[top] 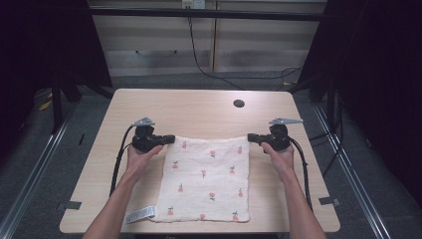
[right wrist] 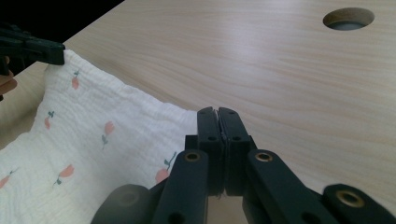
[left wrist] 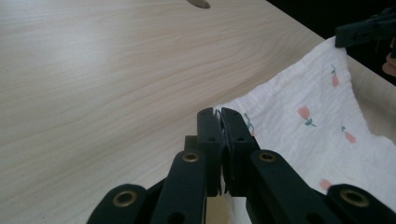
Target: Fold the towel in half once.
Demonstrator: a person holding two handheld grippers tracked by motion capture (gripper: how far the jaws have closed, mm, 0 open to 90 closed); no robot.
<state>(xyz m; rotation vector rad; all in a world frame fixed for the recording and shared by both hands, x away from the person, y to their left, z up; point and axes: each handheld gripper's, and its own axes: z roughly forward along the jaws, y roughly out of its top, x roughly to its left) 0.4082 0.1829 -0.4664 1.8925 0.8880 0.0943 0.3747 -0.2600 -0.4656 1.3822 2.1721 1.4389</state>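
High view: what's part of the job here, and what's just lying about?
In the job:
cloth, far corners pinched
left gripper, shut on one corner
right gripper, shut on the other

Lying about:
table with its cable hole
cables on the floor behind

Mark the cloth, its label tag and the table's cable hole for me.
cloth (top: 209, 179), high view, middle of the fabric.
label tag (top: 140, 214), high view, centre of the tag.
cable hole (top: 239, 103), high view, middle of the opening.

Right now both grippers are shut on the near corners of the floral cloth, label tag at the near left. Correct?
Not quite. The left gripper and right gripper are shut on the far corners of the floral cloth, as the high view shows. The label tag is at the near left.
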